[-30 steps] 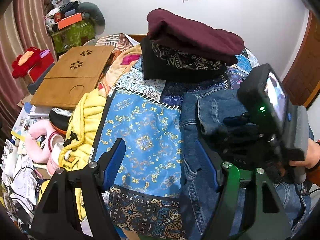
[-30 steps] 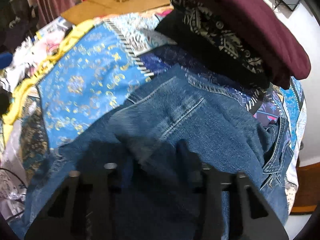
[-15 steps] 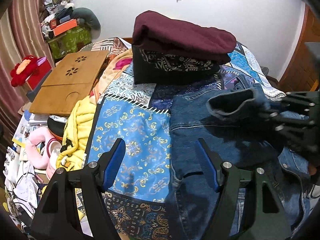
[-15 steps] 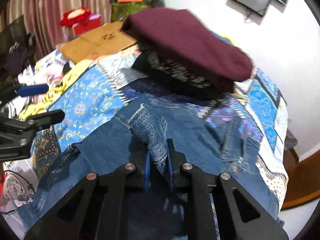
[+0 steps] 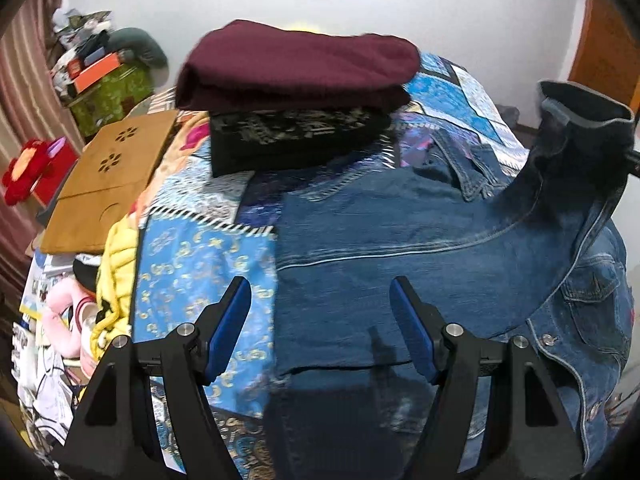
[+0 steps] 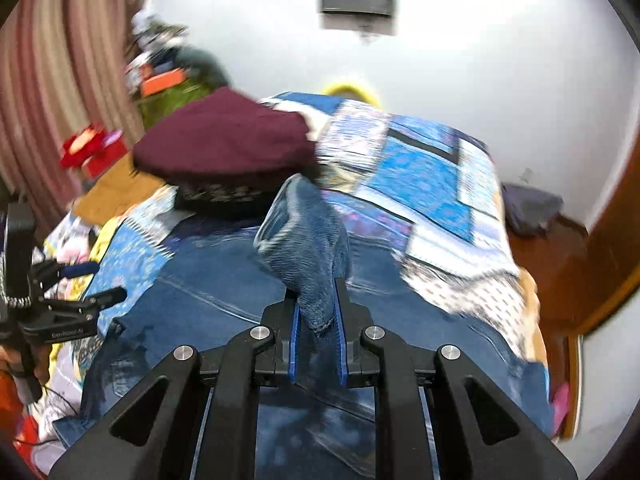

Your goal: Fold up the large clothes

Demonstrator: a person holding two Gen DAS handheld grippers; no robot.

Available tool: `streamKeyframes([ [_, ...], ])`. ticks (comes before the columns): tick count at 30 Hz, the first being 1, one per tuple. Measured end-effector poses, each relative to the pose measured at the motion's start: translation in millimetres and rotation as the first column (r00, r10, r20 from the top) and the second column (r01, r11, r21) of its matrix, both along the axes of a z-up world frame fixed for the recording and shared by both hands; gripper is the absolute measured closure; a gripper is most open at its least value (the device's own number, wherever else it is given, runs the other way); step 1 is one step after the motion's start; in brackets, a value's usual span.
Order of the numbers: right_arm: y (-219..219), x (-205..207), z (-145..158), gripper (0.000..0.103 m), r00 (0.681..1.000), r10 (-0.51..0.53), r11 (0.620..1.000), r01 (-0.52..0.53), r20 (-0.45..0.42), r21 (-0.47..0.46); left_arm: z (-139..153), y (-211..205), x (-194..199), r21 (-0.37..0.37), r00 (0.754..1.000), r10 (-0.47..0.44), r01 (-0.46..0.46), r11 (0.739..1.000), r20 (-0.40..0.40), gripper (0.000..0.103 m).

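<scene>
Pinching between right gripper: jacket sleeve.

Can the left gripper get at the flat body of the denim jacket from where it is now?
Probably yes. The left gripper is open, holds nothing, and hangs right over the denim jacket. The right gripper lifts only the sleeve, off to the side.

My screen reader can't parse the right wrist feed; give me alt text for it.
The right gripper is shut on the denim jacket sleeve cuff, lifting it above the denim jacket spread on the patchwork bedspread. Beyond lies a folded maroon garment; the left gripper hovers open at left.
</scene>
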State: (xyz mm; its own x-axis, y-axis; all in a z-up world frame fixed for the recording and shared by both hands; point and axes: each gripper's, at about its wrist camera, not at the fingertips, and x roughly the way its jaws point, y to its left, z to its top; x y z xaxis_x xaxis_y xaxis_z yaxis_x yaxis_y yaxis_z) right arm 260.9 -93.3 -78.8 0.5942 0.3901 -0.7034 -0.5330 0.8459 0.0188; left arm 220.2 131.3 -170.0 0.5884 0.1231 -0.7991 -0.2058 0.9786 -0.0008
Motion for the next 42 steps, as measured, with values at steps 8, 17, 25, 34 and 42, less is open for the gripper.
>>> streamKeyframes([
  [8,-79.4,5.9,-22.0,0.091,0.979,-0.15,0.975,0.17,-0.137,0.144,-3.1,-30.3,17.2,0.005,0.998,-0.06,0.06,0.998,-0.022,0.032],
  [17,-121.4,3.0,-73.9,0.091,0.922,-0.246,0.942,0.299,-0.298,0.15,-33.1,-40.7,23.1,-0.013,0.99,-0.088,0.087,0.996,-0.112,0.032],
  [25,-141.0,-13.0,-86.9,0.085,0.894,-0.286,0.923,0.354,-0.346,0.151,-53.8,-44.8,18.3,-0.027,0.983,-0.095,0.092,0.995,-0.158,0.032],
  [34,-160.1,-28.9,-54.5,0.079,0.9,-0.346,0.916,0.385,-0.264,0.11,-19.3,-56.1,22.0,-0.007,0.99,-0.12,0.12,0.993,-0.08,0.032],
  [42,-233.7,-47.9,-30.0,0.05,0.823,-0.527,0.811,0.562,-0.212,0.162,37.2,-83.5,29.1,0.031,0.98,-0.177,0.175,0.984,0.088,0.029],
])
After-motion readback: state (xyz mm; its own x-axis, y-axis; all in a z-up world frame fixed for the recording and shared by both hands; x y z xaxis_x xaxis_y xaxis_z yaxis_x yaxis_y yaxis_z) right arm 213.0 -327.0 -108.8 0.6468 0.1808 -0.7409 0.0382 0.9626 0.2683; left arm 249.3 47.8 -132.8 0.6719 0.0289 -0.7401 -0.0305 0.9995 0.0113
